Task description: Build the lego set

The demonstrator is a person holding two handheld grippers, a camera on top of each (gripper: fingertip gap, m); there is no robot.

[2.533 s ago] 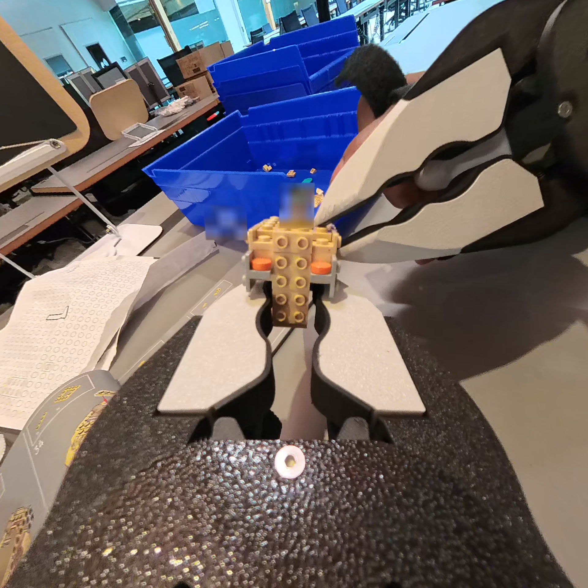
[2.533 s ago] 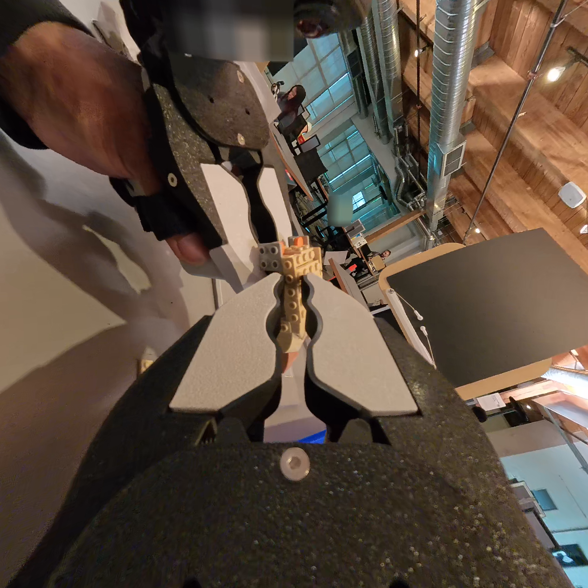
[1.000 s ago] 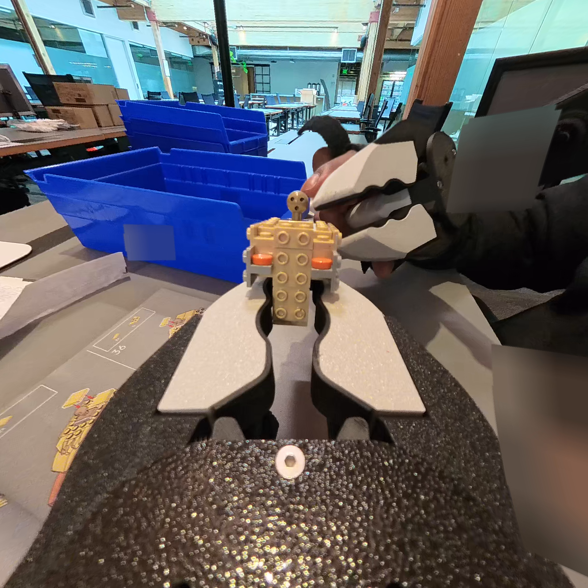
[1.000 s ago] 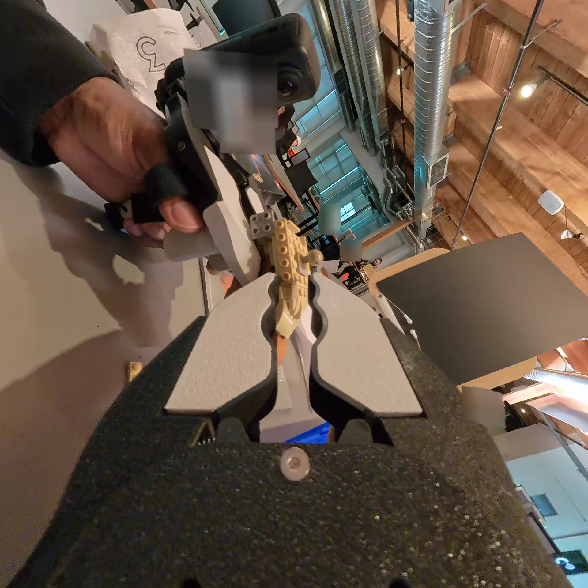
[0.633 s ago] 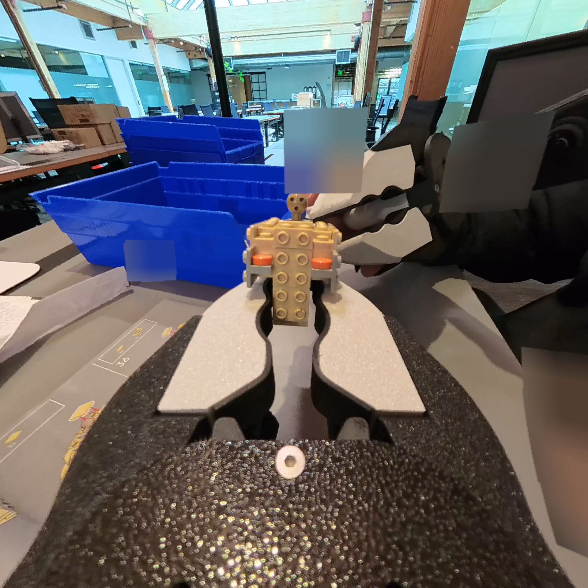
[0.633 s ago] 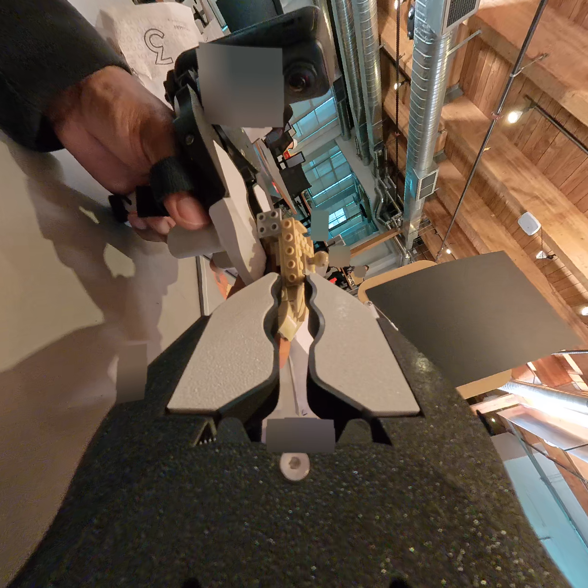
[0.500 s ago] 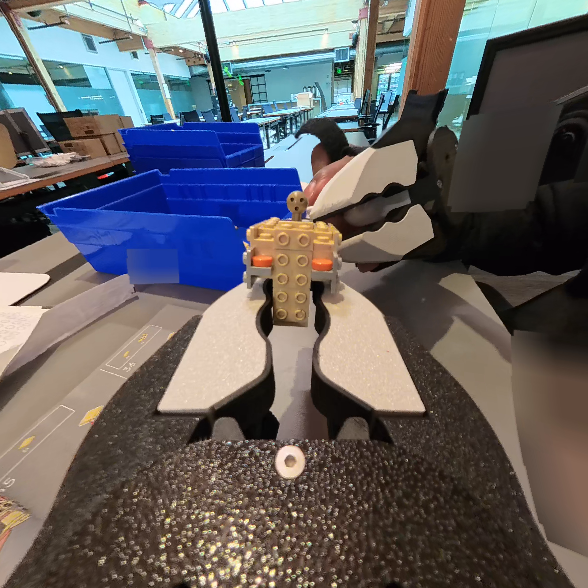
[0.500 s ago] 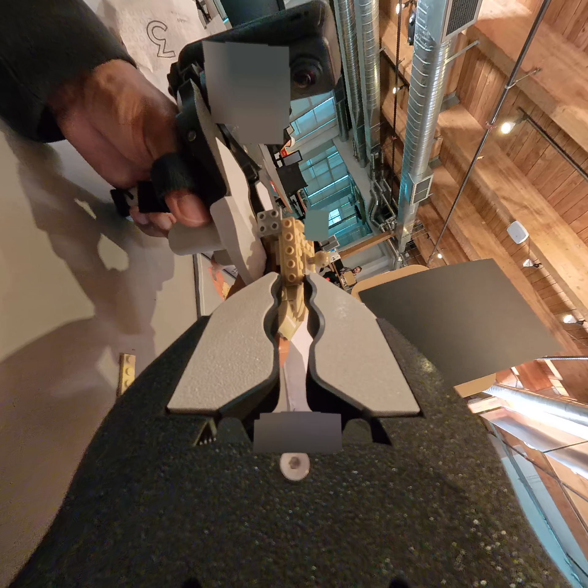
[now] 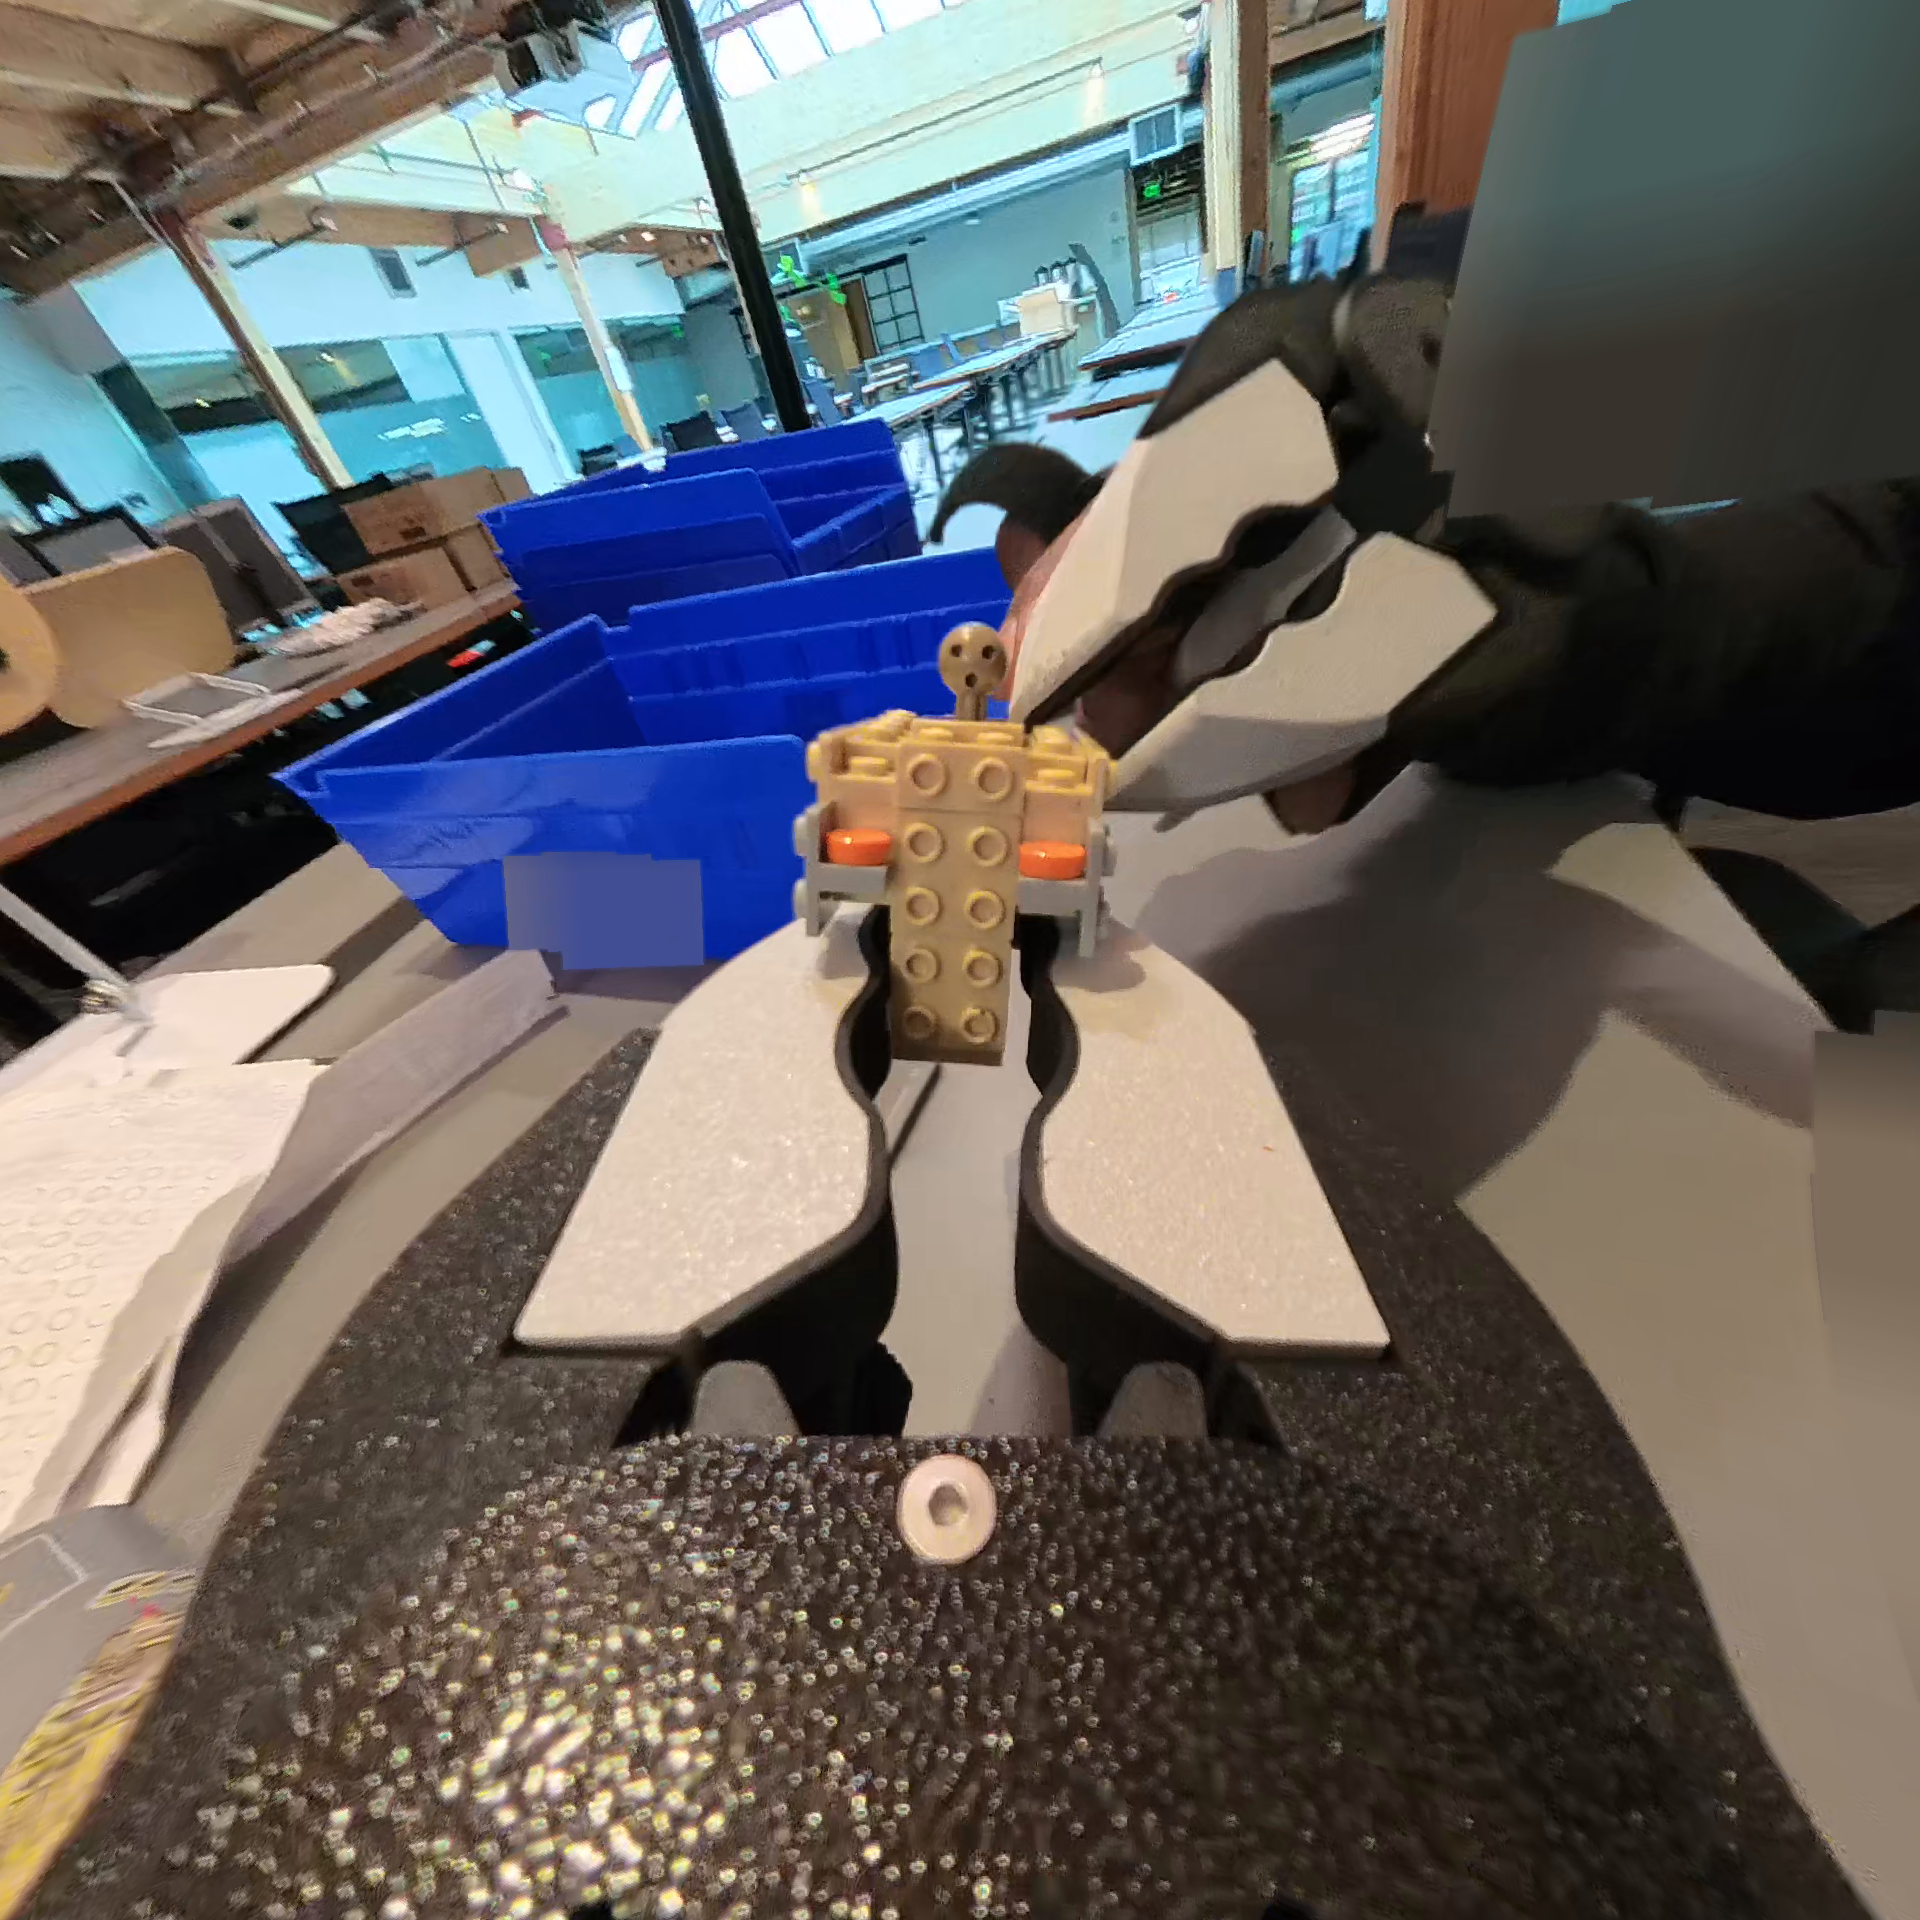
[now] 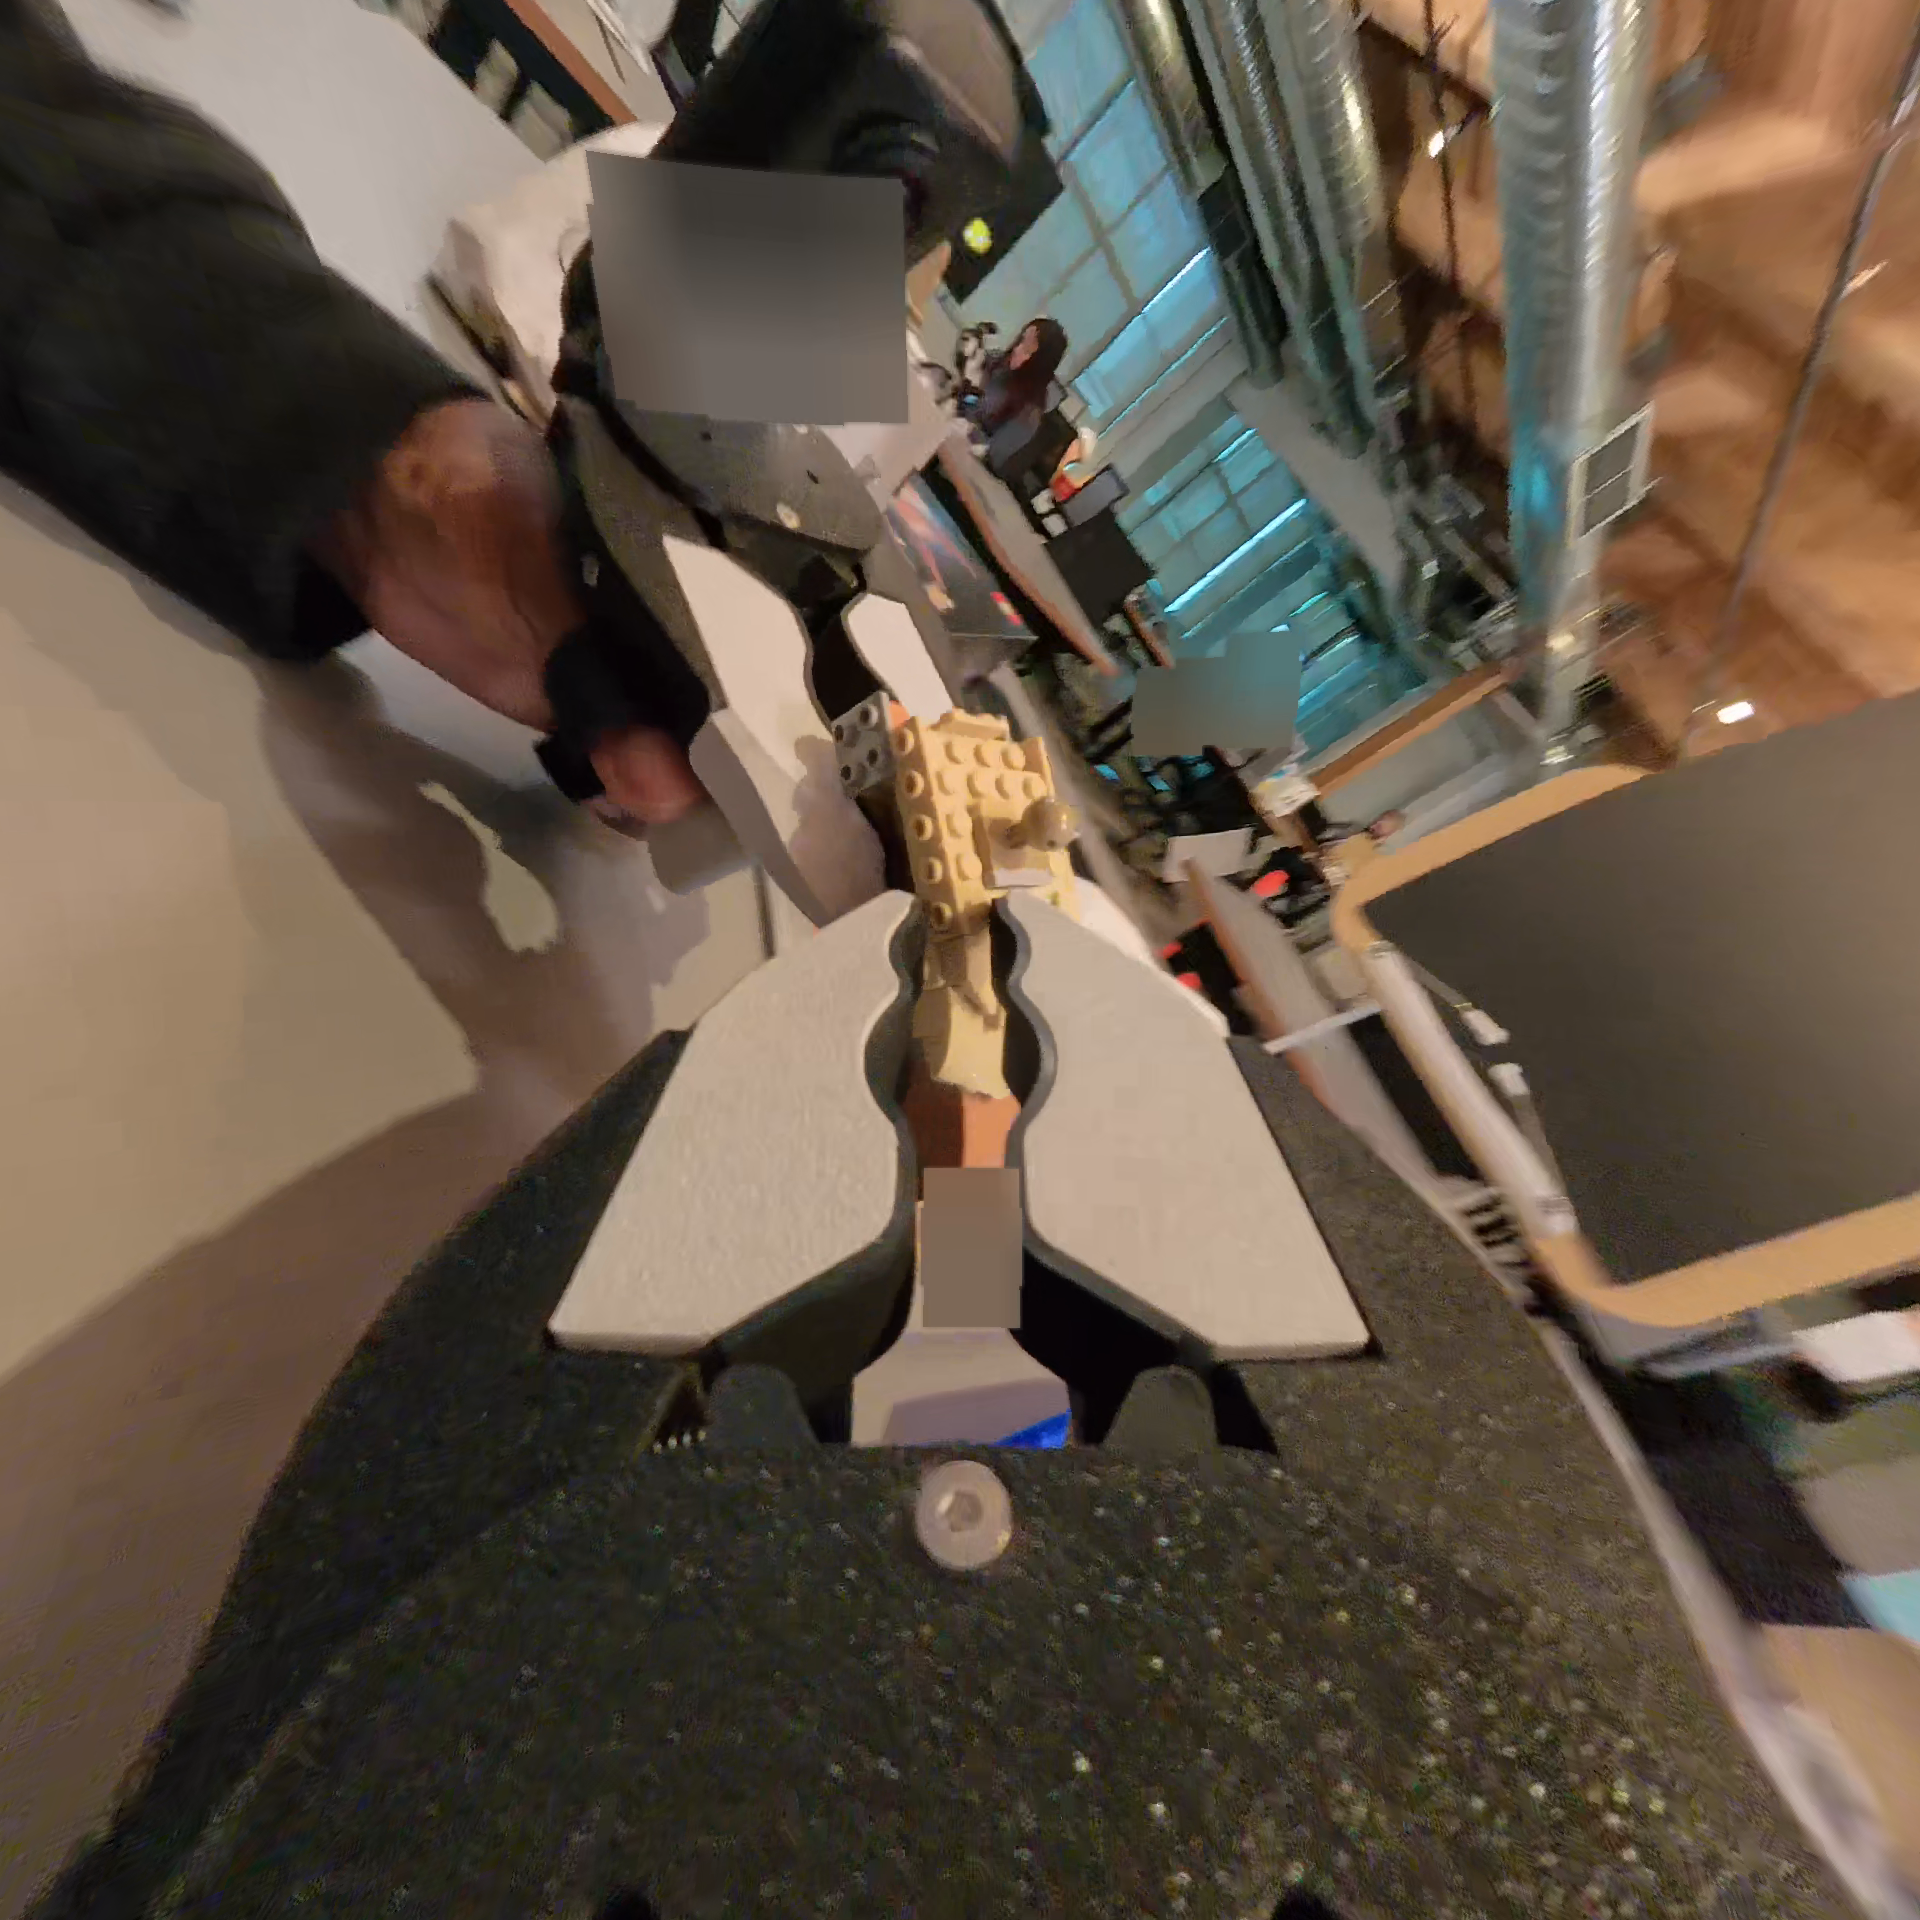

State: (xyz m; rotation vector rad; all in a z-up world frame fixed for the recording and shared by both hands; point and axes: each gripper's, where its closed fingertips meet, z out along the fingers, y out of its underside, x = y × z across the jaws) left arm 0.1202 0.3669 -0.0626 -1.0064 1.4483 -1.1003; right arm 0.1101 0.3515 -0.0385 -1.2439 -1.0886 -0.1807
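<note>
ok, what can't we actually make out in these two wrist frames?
- Lower end of the tan lego build: sunk between the left hand-held gripper fingers in the left wrist view.
- Whether the right hand-held gripper truly pinches the build: its fingers cover the contact in the right wrist view.
- Blue bin contents: wall hides them, left wrist view.
- Background, right wrist view: motion-blurred.

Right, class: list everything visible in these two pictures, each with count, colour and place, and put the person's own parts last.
Lego model: one, tan with orange studs and grey brackets, held between both grippers.
Bins: several, blue, behind the model.
Paper sheets: white, on the table's left.
Table: one, grey, underneath.
Dark panel: one, wood-edged, right wrist view.
Left gripper: jaws shut on the model.
Right gripper: jaws shut on the model.
Sleeve: black, right.
</note>
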